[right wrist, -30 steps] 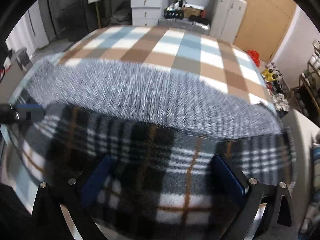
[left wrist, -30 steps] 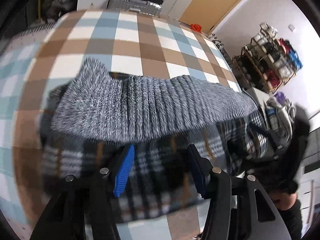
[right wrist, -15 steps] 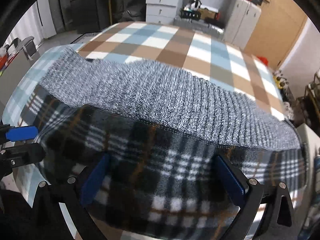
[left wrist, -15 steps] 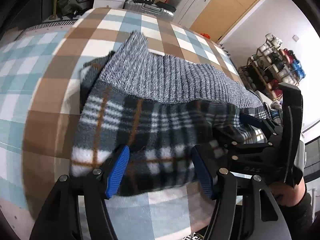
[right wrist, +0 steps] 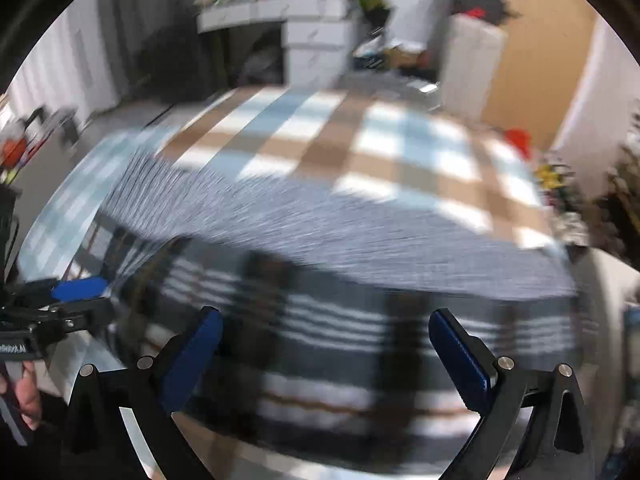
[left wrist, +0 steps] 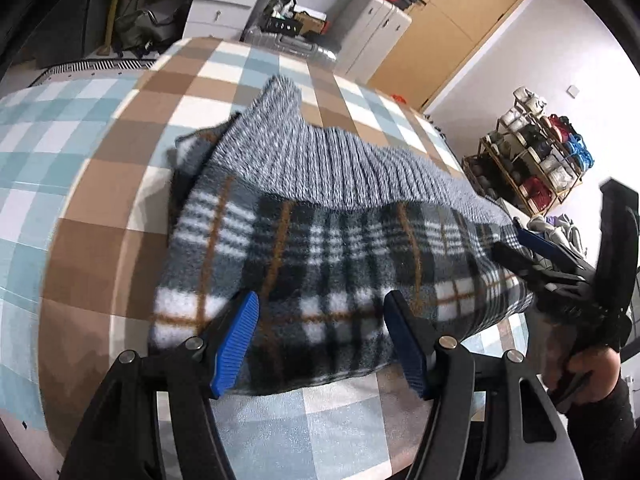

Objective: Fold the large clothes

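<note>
A grey, white and black plaid fleece garment [left wrist: 328,256] with a grey ribbed knit band [left wrist: 320,160] lies folded on the checked bed cover [left wrist: 100,184]. My left gripper [left wrist: 320,340] is open over the garment's near edge, and the cloth lies loose between its blue pads [left wrist: 236,340]. My right gripper [right wrist: 326,360] is open wide above the same garment [right wrist: 328,332], which is blurred in that view. In the left wrist view the right gripper [left wrist: 536,252] sits at the garment's right edge. The left gripper [right wrist: 76,292] shows at the right wrist view's left side.
Past the bed's far edge stand white drawers [left wrist: 224,12], a silver suitcase [left wrist: 288,44], pale cabinets [left wrist: 376,36] and a wooden door [left wrist: 460,28]. A rack of shoes [left wrist: 540,160] stands to the right. A person's hand [left wrist: 588,372] holds the right gripper.
The garment, held up and blurred a second ago, now lies flat and folded on the bed. The left gripper's jaws have widened off the cloth. The right wrist view has turned blurred as that gripper draws back.
</note>
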The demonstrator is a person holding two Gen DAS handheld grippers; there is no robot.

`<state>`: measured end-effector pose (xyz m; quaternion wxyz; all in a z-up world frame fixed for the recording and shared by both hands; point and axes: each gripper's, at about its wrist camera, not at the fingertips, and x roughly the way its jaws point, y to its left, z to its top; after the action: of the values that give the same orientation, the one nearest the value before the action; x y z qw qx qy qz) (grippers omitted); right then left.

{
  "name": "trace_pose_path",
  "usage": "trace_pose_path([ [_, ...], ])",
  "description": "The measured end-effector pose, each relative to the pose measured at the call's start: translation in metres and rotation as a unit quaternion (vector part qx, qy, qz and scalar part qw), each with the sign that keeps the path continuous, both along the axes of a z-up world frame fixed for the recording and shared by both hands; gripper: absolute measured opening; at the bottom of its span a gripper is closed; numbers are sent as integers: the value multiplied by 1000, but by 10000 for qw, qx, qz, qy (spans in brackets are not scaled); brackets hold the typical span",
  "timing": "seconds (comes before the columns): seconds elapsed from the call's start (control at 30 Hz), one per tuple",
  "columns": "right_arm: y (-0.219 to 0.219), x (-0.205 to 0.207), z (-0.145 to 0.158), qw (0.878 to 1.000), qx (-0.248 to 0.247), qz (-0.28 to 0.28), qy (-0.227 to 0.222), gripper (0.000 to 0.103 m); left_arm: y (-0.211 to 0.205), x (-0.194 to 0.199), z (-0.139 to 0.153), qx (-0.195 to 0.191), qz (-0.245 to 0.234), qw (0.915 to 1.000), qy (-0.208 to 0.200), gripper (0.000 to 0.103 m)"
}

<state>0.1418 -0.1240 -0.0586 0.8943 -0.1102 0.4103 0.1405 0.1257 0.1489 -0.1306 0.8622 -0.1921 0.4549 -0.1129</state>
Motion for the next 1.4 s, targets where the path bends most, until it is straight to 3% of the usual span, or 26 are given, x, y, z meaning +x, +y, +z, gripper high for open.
trace_pose_path([
  [0.1, -39, 4, -7, 9983, -252, -530, 61, 103, 6, 8, -9, -154, 84, 9997, 159, 60],
  [0.17, -60, 14, -32, 9939, -703, -748, 400, 103, 8, 13, -11, -235, 83, 9995, 208, 60],
  [0.27, -73, 17, -57, 9948, -606, -463, 675, 103, 7, 11, -12, -230, 32, 9995, 223, 60],
  [0.33, -70, 20, -63, 9952, -631, -406, 631, 103, 8, 8, -11, -279, 28, 9994, 219, 60],
  [0.47, -75, 30, -63, 9947, -273, -612, 779, 103, 13, 4, -11, -479, 49, 9986, 203, 60],
  [0.57, -79, 17, -50, 9963, -129, -683, 507, 103, 15, -1, -7, -482, 65, 9987, 148, 60],
  [0.67, -103, -16, -37, 9912, 848, -1005, 137, 103, 6, -8, 0, -84, 99, 9998, 135, 60],
  [0.77, -126, -47, -37, 9673, 2290, -1058, 275, 103, -17, -17, 17, 76, -122, 9998, -119, 60],
  [0.83, -140, -61, -43, 9398, 3240, -926, 566, 103, -37, -22, 35, -20, -400, 9985, -365, 60],
  [0.9, -147, -59, -52, 9110, 3891, -842, 1071, 103, -63, -23, 52, 42, -749, 9956, -568, 60],
  [0.97, -162, -56, -68, 8819, 4373, -1054, 1412, 103, -98, -18, 63, 340, -1110, 9913, -615, 60],
  [1.1, -190, -44, -87, 8452, 4829, -1570, 1669, 103, -139, 5, 53, 329, -1575, 9861, -417, 60],
  [1.23, -198, -27, -96, 8283, 5006, -1736, 1824, 103, -153, 33, 21, 119, -1627, 9866, -9, 60],
  [1.33, -190, -13, -96, 8315, 4826, -1878, 2011, 103, -151, 40, 10, -239, -1608, 9866, 161, 60],
  [1.4, -182, -4, -90, 8413, 4587, -1987, 2059, 103, -149, 42, 11, -299, -1644, 9857, 207, 60],
])
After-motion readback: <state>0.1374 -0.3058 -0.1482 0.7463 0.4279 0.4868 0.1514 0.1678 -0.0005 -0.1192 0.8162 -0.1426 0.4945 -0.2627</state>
